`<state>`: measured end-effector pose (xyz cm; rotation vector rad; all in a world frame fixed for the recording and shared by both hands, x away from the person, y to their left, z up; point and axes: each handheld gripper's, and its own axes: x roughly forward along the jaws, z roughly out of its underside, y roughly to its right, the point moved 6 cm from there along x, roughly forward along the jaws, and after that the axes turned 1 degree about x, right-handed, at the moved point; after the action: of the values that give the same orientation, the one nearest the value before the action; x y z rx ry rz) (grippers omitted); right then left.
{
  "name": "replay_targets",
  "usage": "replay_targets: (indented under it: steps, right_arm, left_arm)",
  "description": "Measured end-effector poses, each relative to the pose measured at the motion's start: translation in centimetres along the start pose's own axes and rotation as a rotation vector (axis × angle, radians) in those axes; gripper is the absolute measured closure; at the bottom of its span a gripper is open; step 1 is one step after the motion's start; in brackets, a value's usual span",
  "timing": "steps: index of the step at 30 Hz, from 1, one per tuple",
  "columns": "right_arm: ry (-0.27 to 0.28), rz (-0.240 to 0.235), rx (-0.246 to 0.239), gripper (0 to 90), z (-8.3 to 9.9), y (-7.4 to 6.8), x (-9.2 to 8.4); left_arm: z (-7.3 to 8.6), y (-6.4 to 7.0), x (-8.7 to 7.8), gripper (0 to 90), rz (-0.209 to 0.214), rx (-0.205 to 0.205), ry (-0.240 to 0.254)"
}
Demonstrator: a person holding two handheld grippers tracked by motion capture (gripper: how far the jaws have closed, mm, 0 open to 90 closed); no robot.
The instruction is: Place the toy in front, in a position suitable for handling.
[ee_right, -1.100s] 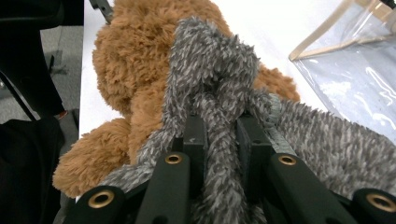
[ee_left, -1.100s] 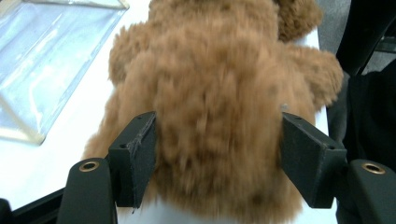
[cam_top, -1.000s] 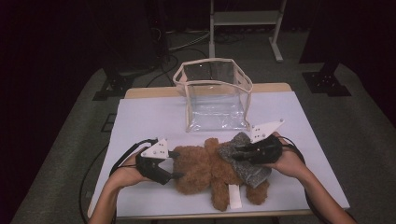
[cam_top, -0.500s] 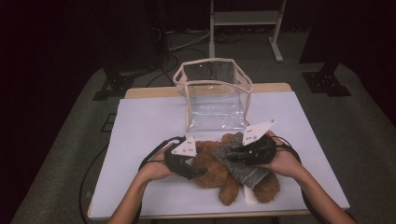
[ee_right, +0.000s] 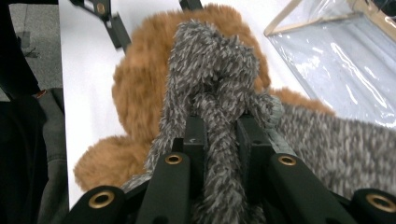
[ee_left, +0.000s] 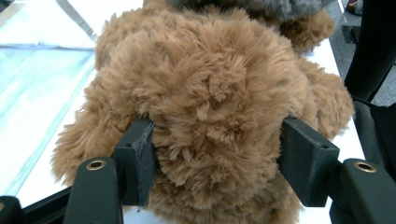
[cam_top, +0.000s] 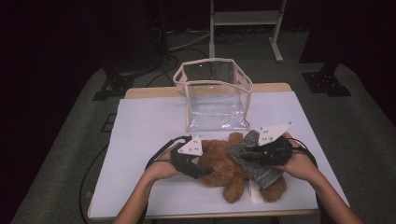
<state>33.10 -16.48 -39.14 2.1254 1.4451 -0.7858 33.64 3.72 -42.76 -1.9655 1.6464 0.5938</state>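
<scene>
While the fluffy brown plush teddy bear (cam_top: 224, 165) lay on the white table top (cam_top: 144, 126), both grippers had hold of it, seemingly so the grey knitted garment (cam_top: 254, 158) could be worked on the bear, or the toy lifted toward the bag. The left gripper (ee_left: 215, 163) had its black pads (ee_left: 135, 161) sunk into the fur on either side of the bear's round head or body end, jaws about half spread and pinching the plush between them; that grip probably steadied the toy. The right gripper (ee_right: 223, 140) had its fingers (ee_right: 195, 140) nearly pressed together, clamped on a bunched fold of the grey knit, which ran up from between them over the brown fur.

In the high view the bear's long axis ran roughly across the table, from the left gripper (cam_top: 198, 168) toward the right gripper (cam_top: 259, 156), its legs pointing to the near right edge. Beyond both sets of fingers, well apart from them, stood the clear plastic zip bag with cream trim (cam_top: 212, 95), open at the top.
</scene>
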Motion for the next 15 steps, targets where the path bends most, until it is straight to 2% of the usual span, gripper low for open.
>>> replay_targets:
  steps: [4,7,9,11,15]
  right_arm:
    - [0.007,-0.014,-0.025,75.6,-1.1,-0.3,1.1]
    - [0.008,-0.025,-0.027,75.5,-1.2,-0.2,1.2]
    - [0.024,-0.004,-0.007,75.5,-1.2,0.7,0.2]
    - [0.026,0.036,0.024,75.5,-0.9,2.0,-0.8]
    - [0.012,0.022,0.064,75.4,0.0,2.8,-0.8]
  left_arm:
    - [-0.4,0.0,0.5,34.5,0.001,0.019,-0.023]
    - [0.0,0.0,0.1,34.5,0.003,0.006,-0.031]
    - [0.2,0.0,0.0,34.4,0.010,0.005,-0.035]
    - [0.3,0.1,-0.1,34.2,0.007,0.001,-0.034]
    - [0.0,0.0,-0.6,31.9,0.003,0.002,-0.027]
